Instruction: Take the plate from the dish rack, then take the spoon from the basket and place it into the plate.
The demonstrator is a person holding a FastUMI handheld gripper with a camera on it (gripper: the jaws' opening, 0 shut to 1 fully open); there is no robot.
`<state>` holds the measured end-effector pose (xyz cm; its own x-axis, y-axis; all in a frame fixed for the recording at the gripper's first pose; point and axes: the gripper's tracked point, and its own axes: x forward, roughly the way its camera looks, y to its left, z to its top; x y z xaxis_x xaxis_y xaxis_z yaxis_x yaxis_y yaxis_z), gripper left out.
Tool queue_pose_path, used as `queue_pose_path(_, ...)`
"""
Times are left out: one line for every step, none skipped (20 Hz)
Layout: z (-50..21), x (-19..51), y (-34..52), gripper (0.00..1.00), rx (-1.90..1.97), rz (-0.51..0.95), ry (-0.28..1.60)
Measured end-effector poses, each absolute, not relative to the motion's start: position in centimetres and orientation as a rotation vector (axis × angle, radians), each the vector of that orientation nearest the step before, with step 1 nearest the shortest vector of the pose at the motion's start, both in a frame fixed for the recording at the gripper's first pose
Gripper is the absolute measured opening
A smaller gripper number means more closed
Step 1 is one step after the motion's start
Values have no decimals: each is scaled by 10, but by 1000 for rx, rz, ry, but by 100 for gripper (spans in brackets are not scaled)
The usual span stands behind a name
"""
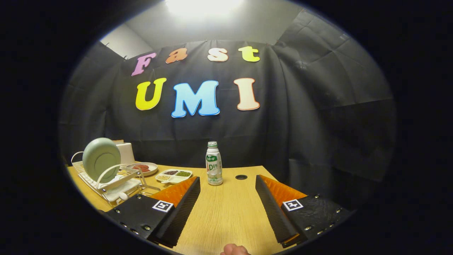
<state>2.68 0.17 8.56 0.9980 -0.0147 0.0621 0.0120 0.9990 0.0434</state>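
wood: the counter (226, 212) is light wood
fingers: the gripper (227, 181) has its fingers spread wide, holding nothing
plate: pale green plate (101, 158) stands up in the white dish rack (109, 186), off to the left of the fingers
bottle: a small bottle (214, 163) stands just beyond the fingers

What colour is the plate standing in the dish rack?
Pale green; the plate stands upright in the dish rack, gripper view.
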Motion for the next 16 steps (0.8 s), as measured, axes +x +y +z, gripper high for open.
queue_pose_path(100, 22, 4, 97, 45, -17, -68)
queue_pose_path(115, 18, 9, 97, 45, -17, -70)
queue_pose_path(127, 14, 18, 97, 48, -8, -64)
queue_pose_path(139, 9, 27, 97, 48, -3, -62)
queue_pose_path(150, 6, 34, 97, 46, -2, -68)
queue_pose_path(161, 4, 43, 97, 43, -4, -71)
queue_pose_path(168, 4, 51, 97, 36, -13, -69)
queue_pose_path(178, 4, 59, 97, 32, -25, -67)
queue_pose_path(187, 3, 68, 97, 34, -36, -68)
queue_pose_path(196, 2, 78, 97, 35, -46, -67)
queue_pose_path(204, 2, 86, 97, 36, -56, -65)
queue_pose_path(212, 1, 96, 97, 43, -60, -67)
queue_pose_path(217, 0, 109, 97, 47, -51, -64)
queue_pose_path(223, 0, 120, 97, 45, -46, -60)
queue_pose_path(226, 1, 128, 97, 41, -40, -56)
queue_pose_path(230, 1, 137, 97, 35, -41, -53)
